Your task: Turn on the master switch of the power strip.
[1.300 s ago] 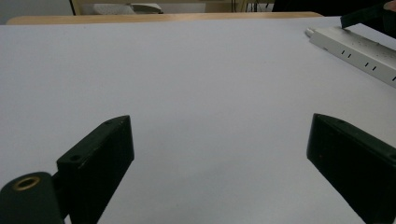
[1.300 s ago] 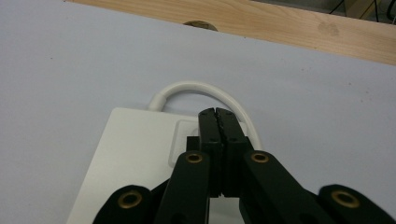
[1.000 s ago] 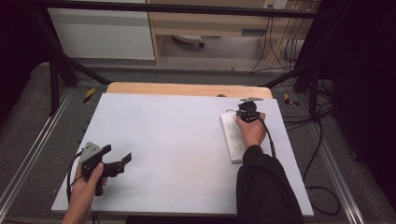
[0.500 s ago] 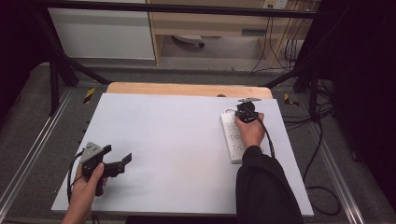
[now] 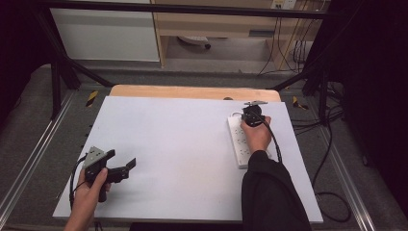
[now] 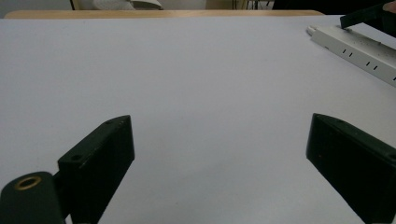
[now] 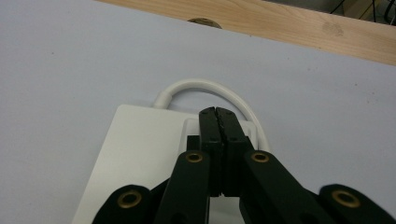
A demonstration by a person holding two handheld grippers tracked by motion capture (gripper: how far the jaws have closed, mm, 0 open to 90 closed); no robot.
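The power strip [image 5: 240, 142], a white bar with a row of sockets, lies on the right side of the pale table [image 5: 178, 139], running from near to far and slightly slanted, with its far end close to the strip of bare wood [image 5: 192, 92] along the table's far edge. A white cord [image 7: 205, 86] loops out of that far end and curls back beside it. The right gripper [image 5: 252, 115] sits directly over the far end of the power strip, pointing down at it; in the right gripper view its jaws are clenched tight together with nothing between them, and their tips rest on or just above a raised rectangular part of the strip's top face, whether they actually touch I cannot tell. The right hand [image 5: 257, 134] holding it lies over the strip's middle, the dark sleeve [image 5: 269, 192] covering its near end. Well apart, at the near left of the table, the left gripper [image 5: 120, 166] is held low over the bare surface by the left hand [image 5: 91, 187], its jaws spread wide and empty, pointing across toward the right. In the left gripper view the power strip [image 6: 359, 46] appears far off at the upper right.
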